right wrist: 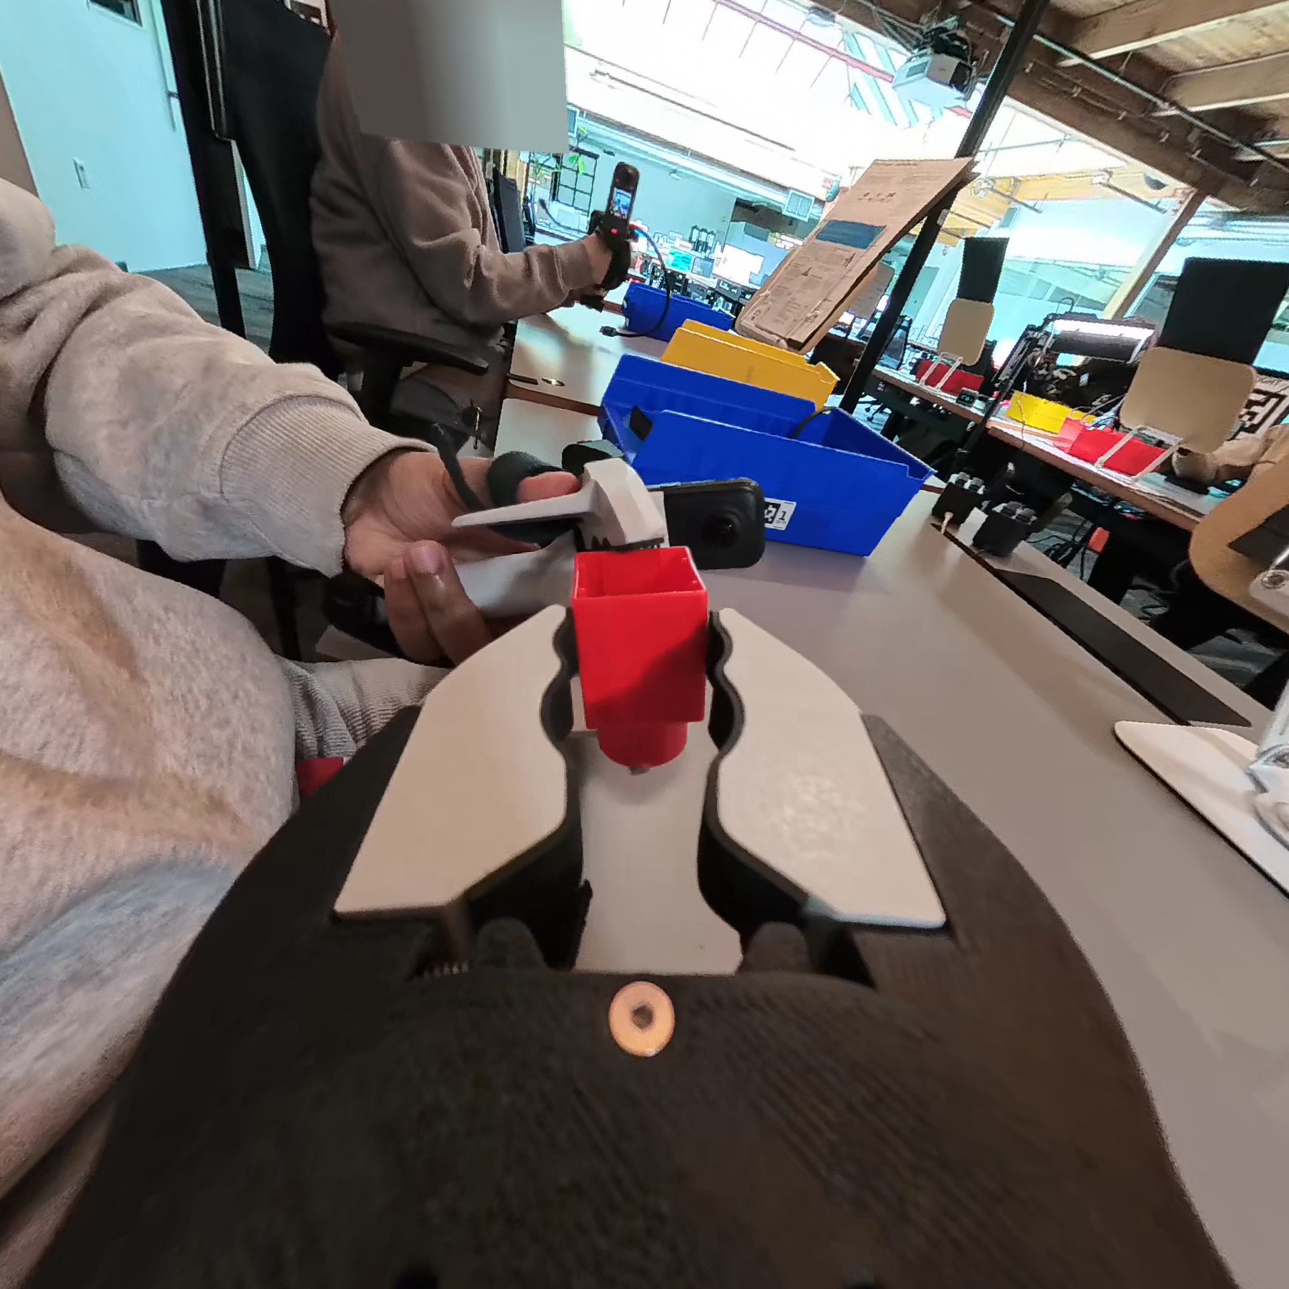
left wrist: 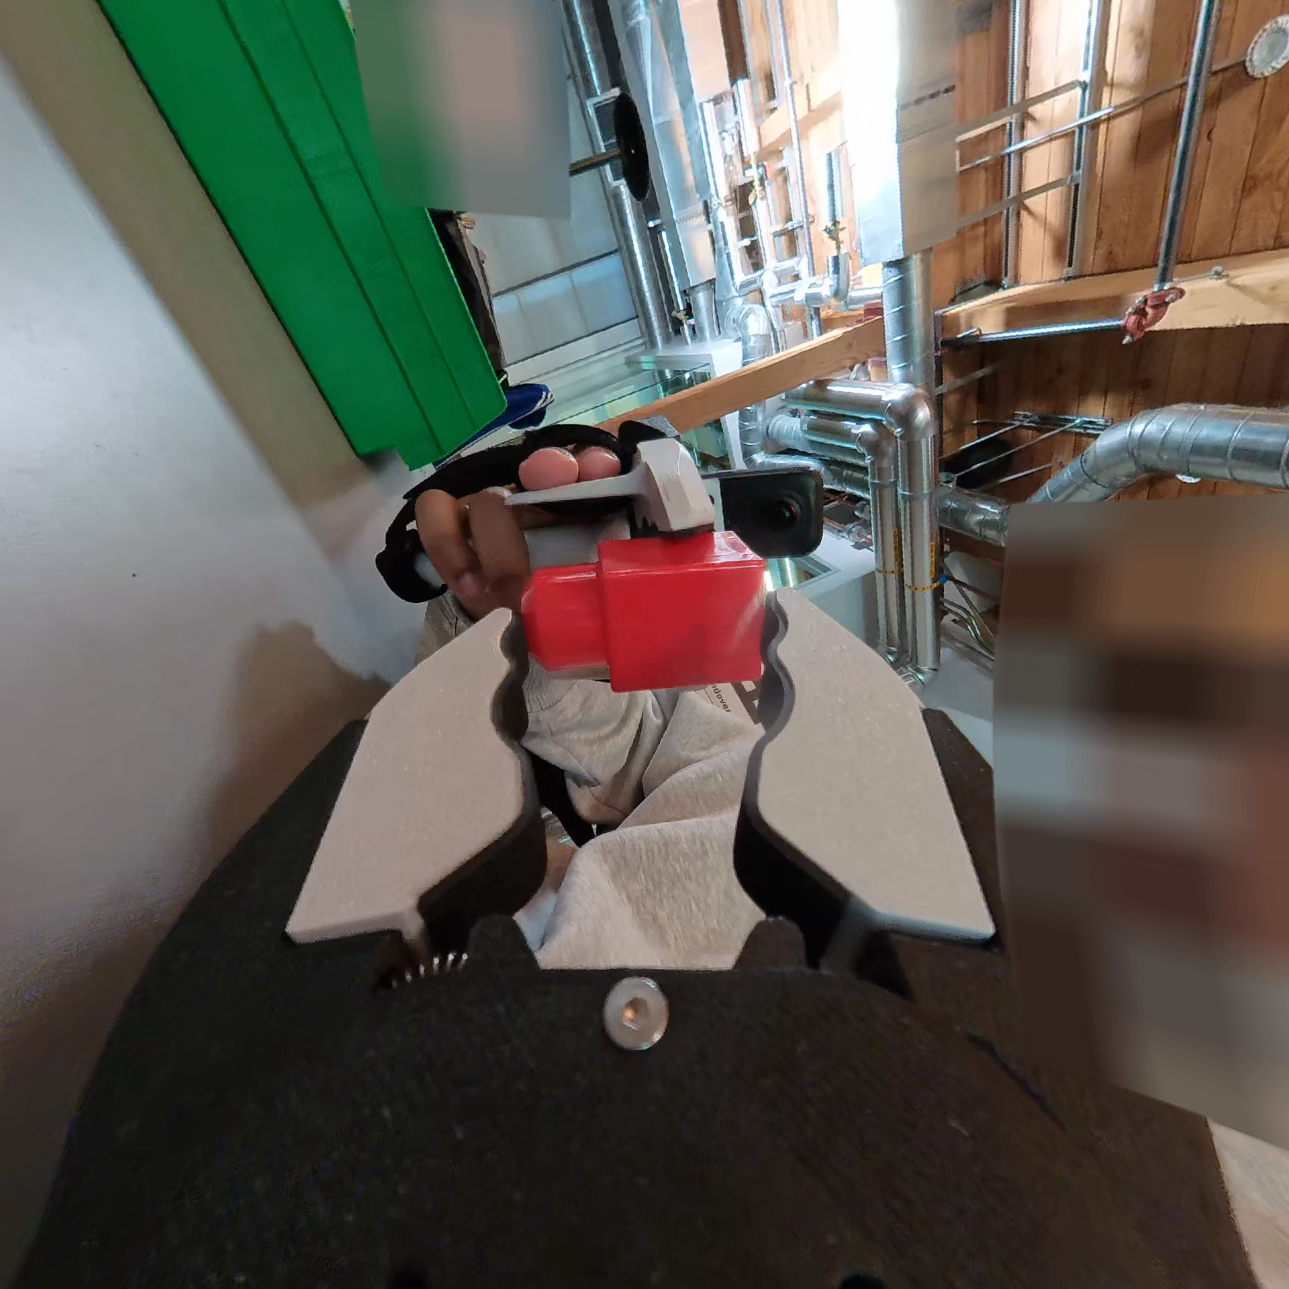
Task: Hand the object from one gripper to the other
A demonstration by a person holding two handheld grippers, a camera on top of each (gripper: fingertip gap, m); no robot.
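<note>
Here the red object (right wrist: 638, 649), a hollow square block with a narrower round stub at one end, sits between the tips of both grippers at once. In the right wrist view the right gripper (right wrist: 640, 656) has its two pale fingers (right wrist: 488, 760) pressed against the block's side walls, open end facing up toward 12 o'clock and the stub pointing down toward 6 o'clock (a small metal tip shows beneath it). The left gripper (right wrist: 628, 540) meets the block's top rim from 11 o'clock. In the left wrist view the red object (left wrist: 645, 614) lies crosswise at the fingertips, stub toward 9 o'clock; the right-hand finger (left wrist: 858, 760) touches it, while whether the other finger meets it I cannot tell. Beyond, at 1 o'clock, a blue bin (right wrist: 767, 460) stands on the grey table (right wrist: 941, 697).
</note>
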